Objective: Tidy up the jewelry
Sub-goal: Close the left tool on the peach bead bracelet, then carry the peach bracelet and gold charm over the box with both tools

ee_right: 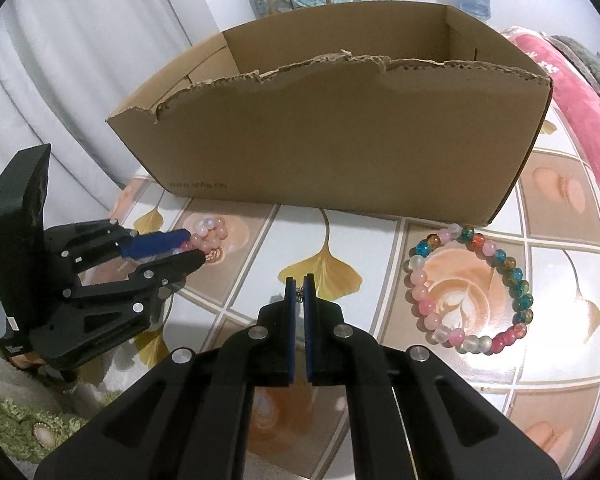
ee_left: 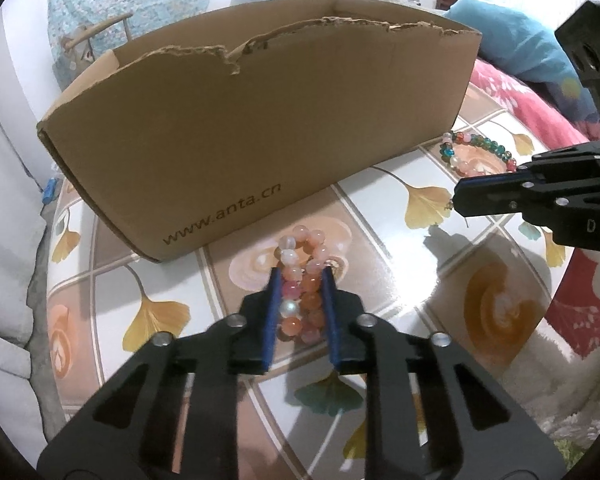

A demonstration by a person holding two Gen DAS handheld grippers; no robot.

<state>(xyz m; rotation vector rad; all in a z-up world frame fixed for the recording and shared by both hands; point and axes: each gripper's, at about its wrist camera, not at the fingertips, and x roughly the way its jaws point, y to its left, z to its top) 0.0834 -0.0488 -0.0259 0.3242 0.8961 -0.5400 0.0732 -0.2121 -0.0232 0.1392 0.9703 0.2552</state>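
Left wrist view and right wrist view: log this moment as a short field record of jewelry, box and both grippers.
box: open cardboard box, torn front rim, on the patterned table
left hand-held gripper: closed on the pink-orange bead bracelet, in front of the box
right hand-held gripper: shut, a thin chain pinched at its tips
multicolour bead bracelet: lying loose on the table, right of the right gripper
inside of box: floor hidden

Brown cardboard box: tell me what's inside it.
Only bare inner walls of the brown cardboard box show above its torn front edge. No jewelry is visible inside; the floor is hidden by the front wall.
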